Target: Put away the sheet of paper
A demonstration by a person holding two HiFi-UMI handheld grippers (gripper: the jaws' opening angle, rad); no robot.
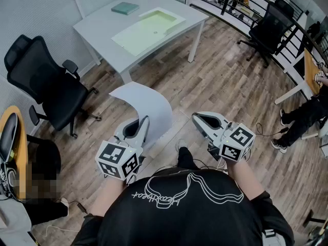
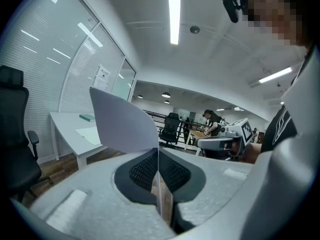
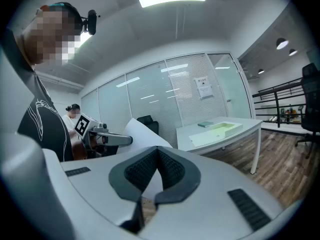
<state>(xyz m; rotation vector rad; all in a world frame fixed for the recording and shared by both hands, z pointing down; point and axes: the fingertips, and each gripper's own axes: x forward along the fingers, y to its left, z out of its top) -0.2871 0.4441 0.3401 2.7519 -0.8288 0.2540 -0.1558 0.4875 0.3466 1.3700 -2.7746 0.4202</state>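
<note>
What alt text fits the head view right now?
The left gripper pinches a curling white sheet of paper above a wooden floor; the right gripper beside it holds nothing. A white table with a green tray stands ahead.

my left hand-held gripper (image 1: 145, 121) is light grey with black ribbed pads; its cube carries black-and-white square markers. my right hand-held gripper (image 1: 197, 118) has the same colours and the same marker pattern. the sheet of paper (image 1: 146, 104) is plain white, shading to pale grey along its curve. the bench (image 1: 97, 27) is white. the tray (image 1: 154, 27) is pale green with a white rim. the book (image 1: 125, 7) is teal. floor (image 1: 230, 81): brown wood planks. office chair (image 1: 43, 83): black. my shirt (image 1: 154, 224): black with a white line drawing.
</note>
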